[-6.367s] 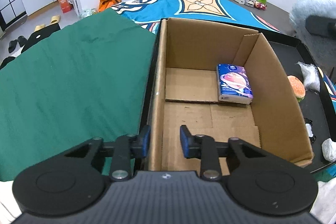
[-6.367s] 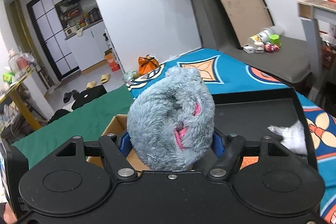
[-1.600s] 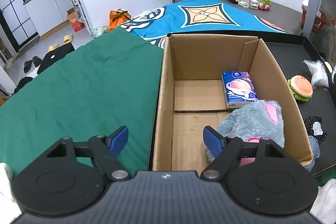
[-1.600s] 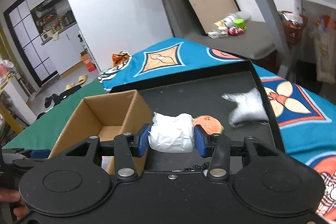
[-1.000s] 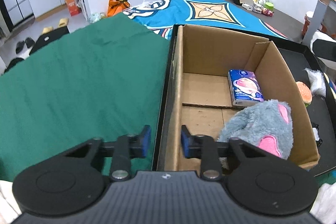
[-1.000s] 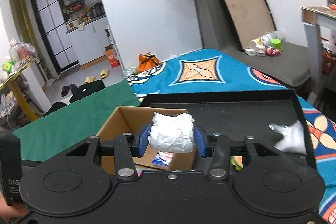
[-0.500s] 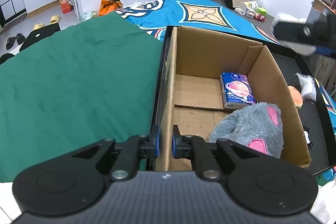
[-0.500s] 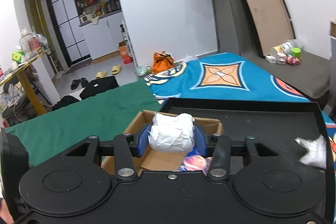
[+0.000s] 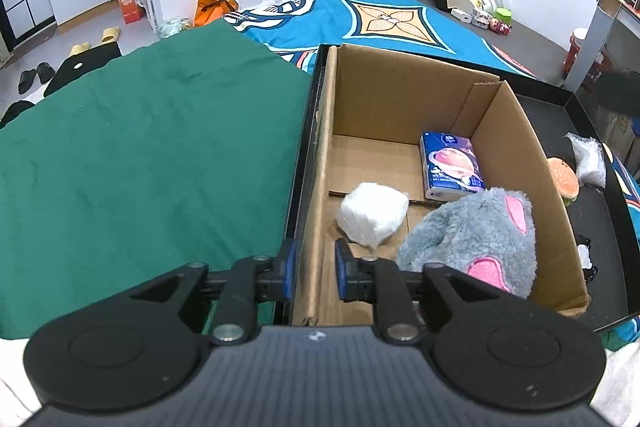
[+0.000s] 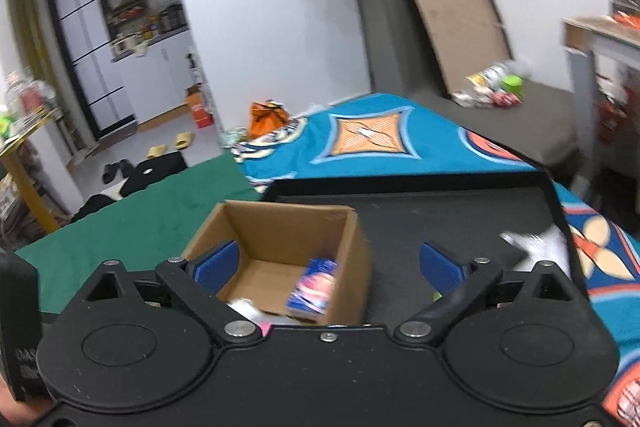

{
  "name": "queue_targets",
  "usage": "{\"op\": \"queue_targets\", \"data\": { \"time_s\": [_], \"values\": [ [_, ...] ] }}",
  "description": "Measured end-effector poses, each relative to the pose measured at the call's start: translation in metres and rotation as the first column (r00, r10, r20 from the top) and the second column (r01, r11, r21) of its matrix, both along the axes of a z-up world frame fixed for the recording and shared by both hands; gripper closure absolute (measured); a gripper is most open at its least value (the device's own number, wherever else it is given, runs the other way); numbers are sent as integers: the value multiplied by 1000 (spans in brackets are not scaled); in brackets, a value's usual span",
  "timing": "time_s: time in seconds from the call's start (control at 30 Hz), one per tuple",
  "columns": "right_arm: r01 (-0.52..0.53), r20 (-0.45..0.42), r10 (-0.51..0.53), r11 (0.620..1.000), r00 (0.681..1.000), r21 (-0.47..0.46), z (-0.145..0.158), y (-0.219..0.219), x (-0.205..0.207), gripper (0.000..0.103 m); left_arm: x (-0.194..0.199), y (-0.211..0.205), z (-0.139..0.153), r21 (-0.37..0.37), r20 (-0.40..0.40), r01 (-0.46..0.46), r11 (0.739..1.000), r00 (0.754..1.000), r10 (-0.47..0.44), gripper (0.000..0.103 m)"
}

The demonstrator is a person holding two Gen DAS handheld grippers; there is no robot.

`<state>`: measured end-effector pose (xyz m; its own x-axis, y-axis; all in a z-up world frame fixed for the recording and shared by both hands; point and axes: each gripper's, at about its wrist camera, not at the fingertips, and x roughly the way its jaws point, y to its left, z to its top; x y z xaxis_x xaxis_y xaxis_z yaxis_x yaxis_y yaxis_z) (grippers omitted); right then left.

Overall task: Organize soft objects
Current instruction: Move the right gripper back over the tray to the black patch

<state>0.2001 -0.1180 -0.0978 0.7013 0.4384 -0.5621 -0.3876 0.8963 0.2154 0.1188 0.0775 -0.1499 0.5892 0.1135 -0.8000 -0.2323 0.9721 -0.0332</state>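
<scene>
An open cardboard box [image 9: 412, 95] stands in a black tray [image 9: 576, 99]. Inside lie a white wrapped bundle [image 9: 372, 213], a blue tissue pack [image 9: 450, 165] and a grey plush with pink patches [image 9: 476, 231]. My left gripper [image 9: 314, 269] straddles the box's left wall with a small gap on each side. My right gripper [image 10: 328, 263] is open and empty above the box [image 10: 280, 227], where the tissue pack [image 10: 314, 287] also shows.
A burger plush [image 9: 562, 179] and a white plastic bag [image 9: 586, 159] lie on the tray right of the box. A white fluffy item [image 10: 536, 247] lies on the tray in the right wrist view. A green cloth [image 9: 140, 155] covers the surface to the left.
My right gripper opened and let go of the white bundle, which now lies in the box. My left gripper's jaws went from pinching the box wall to a small gap.
</scene>
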Motion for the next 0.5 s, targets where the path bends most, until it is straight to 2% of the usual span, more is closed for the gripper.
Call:
{"op": "queue_targets", "data": {
  "time_s": [0.07, 0.17, 0.5],
  "values": [
    [23, -17, -23, 1000, 1000, 4, -5, -12, -1, 5, 0, -2, 3, 11, 5, 0, 1000, 1000, 0, 64],
    [46, -31, -46, 999, 998, 3, -10, -25, -3, 5, -1, -8, 9, 28, 20, 9, 1000, 1000, -10, 51],
    [103, -92, -101, 994, 991, 21, -32, -61, -9, 5, 6, -29, 11, 92, 1, 42, 995, 999, -42, 40]
  ]
}}
